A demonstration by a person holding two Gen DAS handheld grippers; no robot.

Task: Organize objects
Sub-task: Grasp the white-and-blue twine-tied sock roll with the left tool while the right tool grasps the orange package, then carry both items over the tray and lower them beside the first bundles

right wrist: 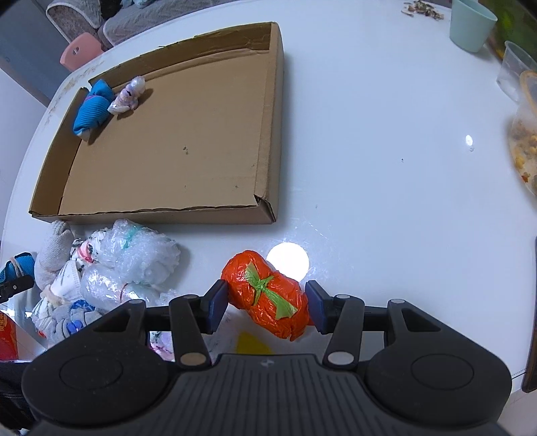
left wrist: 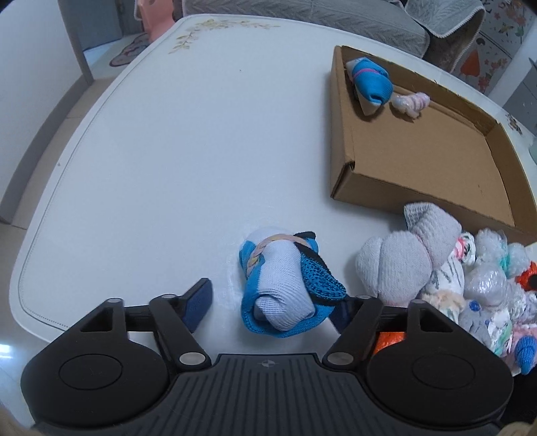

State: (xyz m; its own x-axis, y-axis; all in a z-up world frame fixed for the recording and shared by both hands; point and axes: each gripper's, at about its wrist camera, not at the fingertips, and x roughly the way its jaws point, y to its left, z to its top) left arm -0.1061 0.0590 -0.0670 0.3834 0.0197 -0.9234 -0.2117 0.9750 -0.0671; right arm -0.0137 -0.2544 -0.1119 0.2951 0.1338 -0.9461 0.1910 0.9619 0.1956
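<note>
A blue-and-white rolled sock bundle [left wrist: 282,285] with a rubber band lies on the white table between my left gripper's [left wrist: 273,303] open fingers; the left pad [left wrist: 198,303] stands apart from it. My right gripper [right wrist: 266,307] has an orange plastic-wrapped bundle [right wrist: 268,295] tied with green between its pads, which touch or nearly touch its sides. A shallow cardboard box [right wrist: 268,134] holds a blue sock roll [right wrist: 92,110] and a small pale bundle [right wrist: 129,95] in its far corner; the box also shows in the left wrist view [left wrist: 339,134].
A pile of rolled socks and bubble-wrapped bundles [right wrist: 110,268] lies in front of the box, also in the left wrist view [left wrist: 453,278]. A green cup [right wrist: 471,25], a clear cup [right wrist: 515,70] and a food container [right wrist: 525,141] stand at the right.
</note>
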